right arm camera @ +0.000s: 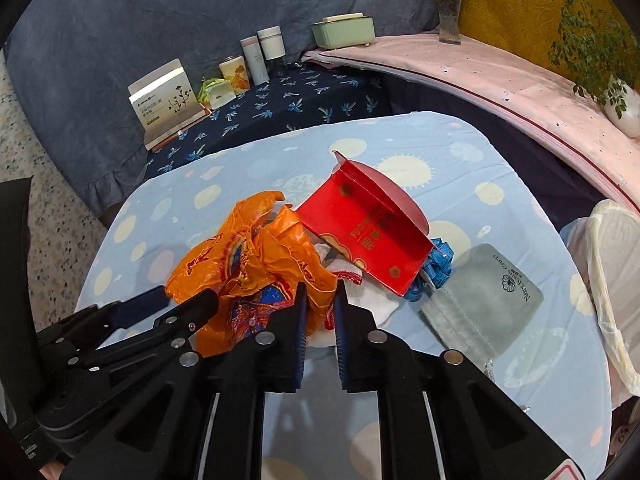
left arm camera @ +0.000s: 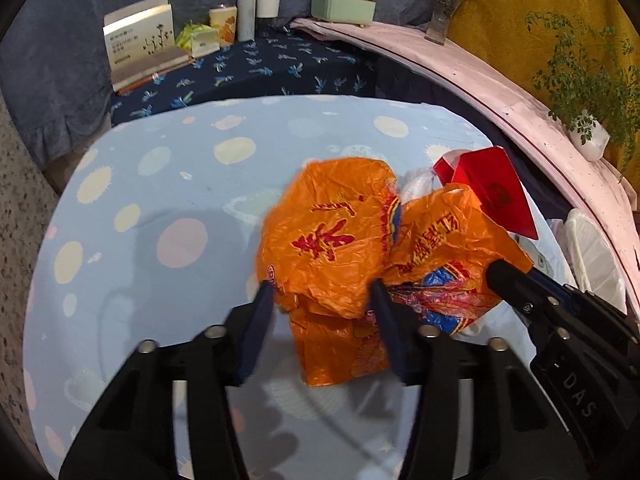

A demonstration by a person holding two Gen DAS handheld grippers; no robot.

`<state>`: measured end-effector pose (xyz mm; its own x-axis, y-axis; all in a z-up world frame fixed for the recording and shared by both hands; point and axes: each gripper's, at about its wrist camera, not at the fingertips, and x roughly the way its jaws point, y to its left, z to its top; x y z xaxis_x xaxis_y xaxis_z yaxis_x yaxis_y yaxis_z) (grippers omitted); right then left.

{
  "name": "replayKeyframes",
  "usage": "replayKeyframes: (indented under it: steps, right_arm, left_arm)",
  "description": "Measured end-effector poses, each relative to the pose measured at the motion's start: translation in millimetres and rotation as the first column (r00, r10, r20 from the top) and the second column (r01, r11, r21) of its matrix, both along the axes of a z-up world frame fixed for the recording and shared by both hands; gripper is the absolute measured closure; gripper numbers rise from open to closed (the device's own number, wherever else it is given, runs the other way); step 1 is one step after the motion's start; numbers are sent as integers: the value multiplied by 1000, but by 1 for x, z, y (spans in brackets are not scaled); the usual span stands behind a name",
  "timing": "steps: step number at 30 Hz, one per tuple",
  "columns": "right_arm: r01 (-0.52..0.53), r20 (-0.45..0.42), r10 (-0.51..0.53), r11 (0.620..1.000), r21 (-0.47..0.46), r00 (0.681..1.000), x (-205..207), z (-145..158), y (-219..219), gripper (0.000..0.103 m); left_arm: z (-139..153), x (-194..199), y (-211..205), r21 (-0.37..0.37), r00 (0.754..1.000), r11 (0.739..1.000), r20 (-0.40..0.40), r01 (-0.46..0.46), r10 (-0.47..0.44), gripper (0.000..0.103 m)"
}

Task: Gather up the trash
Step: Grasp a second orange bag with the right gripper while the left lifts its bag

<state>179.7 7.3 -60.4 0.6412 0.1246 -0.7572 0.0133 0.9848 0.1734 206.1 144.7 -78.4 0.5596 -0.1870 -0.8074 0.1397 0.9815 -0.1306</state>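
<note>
Both of our grippers are at the crumpled orange plastic bag [left arm camera: 332, 240] on the table with the pale blue spotted cloth [left arm camera: 168, 184]. Our left gripper [left arm camera: 324, 300] has its blue pads against the bag's near fold from either side, so it grips a wide bunch of the plastic with the jaws held partly apart. Our right gripper [right arm camera: 320, 300] has its jaws drawn nearly together, pinching a thin edge of the same bag at its right side; in the left wrist view this gripper comes in from the right and disappears into the orange folds. Just behind the bag, an open red cardboard box [right arm camera: 368, 232] leans tilted, touching the bag's far edge. Beneath the box we see a white cloth with red stitching [right arm camera: 352, 276], and a tangle of blue ribbon [right arm camera: 436, 268] shows at the box's lower right corner. A grey printed pouch [right arm camera: 488, 296] lies flat beside the ribbon. A white plastic-wrapped item [right arm camera: 616, 264] sits at the table's right edge. Farther back, a dark patterned surface carries a gift box [right arm camera: 164, 100], jars and a green container [right arm camera: 344, 32].
</note>
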Motion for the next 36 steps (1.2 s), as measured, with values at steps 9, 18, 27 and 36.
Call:
replayKeyframes:
  steps: [9, 18, 27, 36]
  right_arm:
    - [8, 56, -8, 1000, 12, 998, -19, 22, -11, 97]
    - [57, 147, -58, 998, 13, 987, -45, 64, -43, 97]
    - [140, 206, -138, 990, 2, 969, -76, 92, -98, 97]
    - [254, 221, -256, 966, 39, 941, -108, 99, -169, 97]
  left_arm:
    - [20, -15, -4, -26, 999, 1000, 39, 9, -8, 85]
    - [65, -41, -31, -40, 993, 999, 115, 30, -25, 86]
    - [97, -65, -84, -37, 982, 995, 165, 95, -88, 86]
    - [108, -82, -153, -8, 965, 981, 180, 194, -190, 86]
